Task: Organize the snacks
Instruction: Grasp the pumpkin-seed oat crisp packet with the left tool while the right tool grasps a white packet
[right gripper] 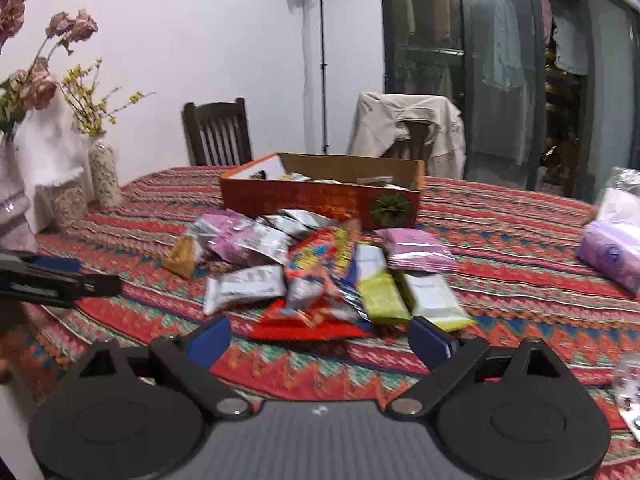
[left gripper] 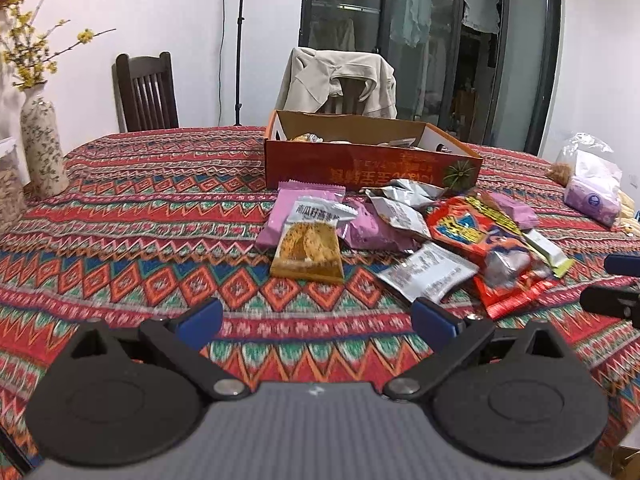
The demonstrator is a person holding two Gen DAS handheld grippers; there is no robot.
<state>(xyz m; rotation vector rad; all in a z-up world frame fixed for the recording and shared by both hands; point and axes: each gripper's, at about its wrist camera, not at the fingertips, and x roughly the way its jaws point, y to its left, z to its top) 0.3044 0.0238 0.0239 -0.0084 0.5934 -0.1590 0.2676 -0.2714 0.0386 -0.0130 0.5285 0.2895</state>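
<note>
Both mine spread, nothing pinched: left gripper and right gripper angled down at the snack packets, heaped just ahead of the tips. Open box sits right behind the heap, so carries should be short.

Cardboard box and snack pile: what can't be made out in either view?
- Cardboard box contents: both views, the near wall hides all but a few packet tops.
- Red packet print: right wrist view, motion blur.
- Right claw: left wrist view, cut off by the right edge.
</note>
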